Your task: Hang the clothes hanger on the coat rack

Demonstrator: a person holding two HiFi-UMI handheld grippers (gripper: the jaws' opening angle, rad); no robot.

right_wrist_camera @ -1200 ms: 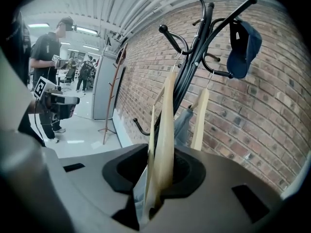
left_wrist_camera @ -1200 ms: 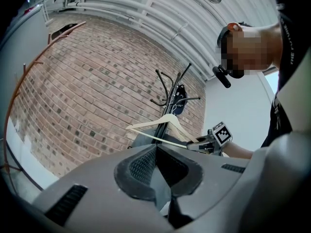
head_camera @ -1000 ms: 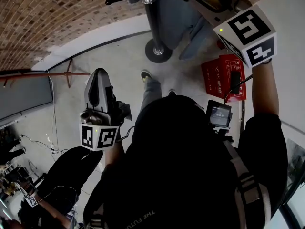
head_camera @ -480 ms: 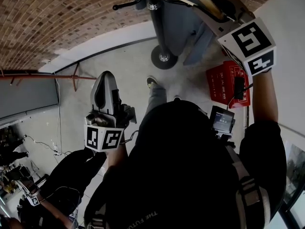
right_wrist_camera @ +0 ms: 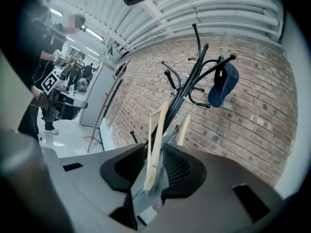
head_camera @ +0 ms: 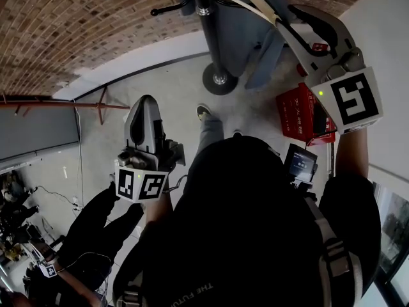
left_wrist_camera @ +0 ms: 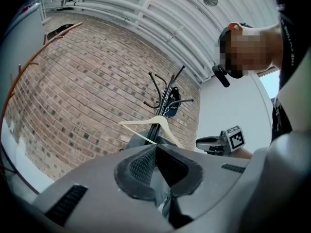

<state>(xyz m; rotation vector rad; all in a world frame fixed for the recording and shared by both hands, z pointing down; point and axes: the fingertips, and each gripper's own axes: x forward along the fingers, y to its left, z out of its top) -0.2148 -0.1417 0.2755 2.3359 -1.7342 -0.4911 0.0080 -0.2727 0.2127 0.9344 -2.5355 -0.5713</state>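
Wood hanger (right_wrist_camera: 160,125): light, stiff, smooth. Right gripper (right_wrist_camera: 154,152) jaws clamped on one arm end, hanger held up beside coat rack (right_wrist_camera: 194,81). Off-centre hold, likely swings. Left gripper (left_wrist_camera: 155,152) jaws pressed together, empty.

coat rack (head_camera: 208,32) top cut off, hanger (head_camera: 263,4) end cropped

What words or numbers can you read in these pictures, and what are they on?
"THE FUTU": on the back of the person's dark shirt; the rest runs out of sight.
Red box: white print, too blurred to read.
Small screen by the person's shoulder: too small to read.
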